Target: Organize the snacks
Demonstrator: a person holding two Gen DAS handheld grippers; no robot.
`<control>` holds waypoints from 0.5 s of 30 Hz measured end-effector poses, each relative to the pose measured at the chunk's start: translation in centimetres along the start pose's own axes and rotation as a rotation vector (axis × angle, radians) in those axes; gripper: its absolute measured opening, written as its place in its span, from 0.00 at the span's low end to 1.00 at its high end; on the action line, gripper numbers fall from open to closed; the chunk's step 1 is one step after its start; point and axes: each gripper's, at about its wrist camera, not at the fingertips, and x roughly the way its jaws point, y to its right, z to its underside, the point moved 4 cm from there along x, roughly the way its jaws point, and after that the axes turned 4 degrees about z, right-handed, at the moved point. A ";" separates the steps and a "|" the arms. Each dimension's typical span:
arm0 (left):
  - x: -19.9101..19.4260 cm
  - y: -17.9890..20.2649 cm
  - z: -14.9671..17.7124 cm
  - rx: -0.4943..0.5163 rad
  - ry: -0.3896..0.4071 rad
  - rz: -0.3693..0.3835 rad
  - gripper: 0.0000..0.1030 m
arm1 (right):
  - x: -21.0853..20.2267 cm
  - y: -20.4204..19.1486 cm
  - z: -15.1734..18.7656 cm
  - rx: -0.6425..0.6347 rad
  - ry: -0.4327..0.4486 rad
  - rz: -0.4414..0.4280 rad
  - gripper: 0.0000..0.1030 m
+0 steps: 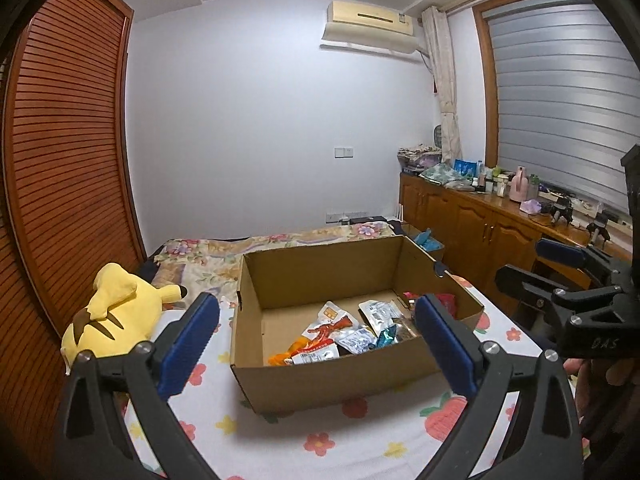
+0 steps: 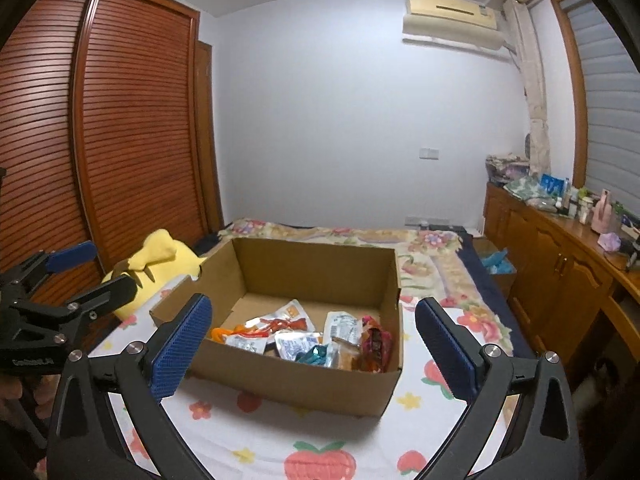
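An open cardboard box stands on the bed and also shows in the right wrist view. Several snack packets lie on its floor near the front wall; they also show in the right wrist view. My left gripper is open and empty, held in front of the box. My right gripper is open and empty, also in front of the box. The right gripper shows at the right edge of the left wrist view, the left gripper at the left edge of the right wrist view.
A yellow plush toy lies left of the box on the flowered sheet. A slatted wooden wardrobe stands on the left. A wooden cabinet with bottles and clutter runs along the right.
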 end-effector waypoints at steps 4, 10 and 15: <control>-0.8 0.5 0.7 0.015 -0.004 -0.015 0.96 | -0.9 0.2 0.9 0.022 0.001 0.008 1.00; -2.1 0.6 2.2 -0.001 -0.018 -0.018 0.96 | -2.2 0.4 2.0 0.042 0.002 0.009 1.00; -2.7 0.5 3.1 -0.018 -0.022 -0.019 0.96 | -3.4 0.2 2.9 0.044 0.005 0.017 1.00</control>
